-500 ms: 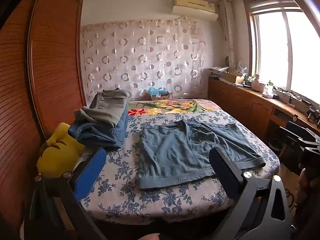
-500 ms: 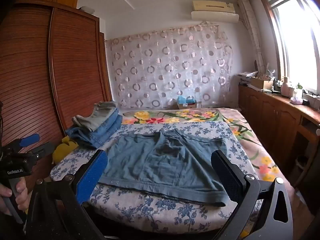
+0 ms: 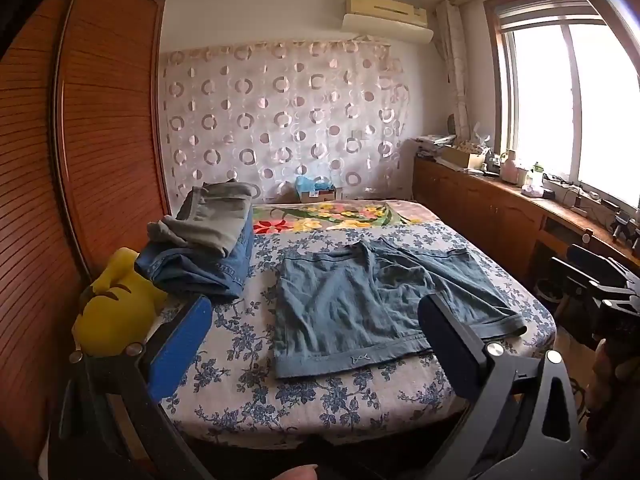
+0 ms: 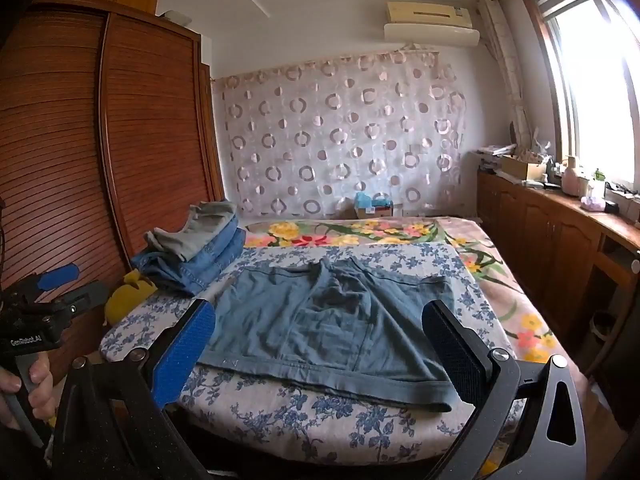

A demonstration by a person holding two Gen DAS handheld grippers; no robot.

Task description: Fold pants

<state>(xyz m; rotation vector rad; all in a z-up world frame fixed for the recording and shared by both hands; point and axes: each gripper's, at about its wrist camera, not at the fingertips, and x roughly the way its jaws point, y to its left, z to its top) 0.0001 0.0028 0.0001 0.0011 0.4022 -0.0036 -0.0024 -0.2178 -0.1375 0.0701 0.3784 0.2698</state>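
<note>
Left wrist view is showing the left gripper point(image 3: 312, 328) hanging off the near edge of the bed point(image 3: 256, 392), its jaws spread wide and gripping nothing. The pants point(image 3: 372, 304), a pair of blue-grey shorts, are lying flat on the floral bedspread near that edge, ahead of the tongs and somewhat to their right. Right wrist view is showing the right gripper point(image 4: 320, 336) released as well, jaws wide and empty, pointing straight at the shorts point(image 4: 320, 320), whose near hem is lying between its fingers in the picture but not touching them.

The garment is running crosswise, its long axis parallel to the near edge, with what looks like the waistband towards the left and the leg hems towards the right. The right gripper is sitting squarely in front of it, so it is probably the nearer one; the left is facing the left end. Each hand is likely to be taking one end of the near hem.

A stack of folded clothes point(image 3: 204, 248) is resting towards the far left corner, well apart from the shorts.
</note>
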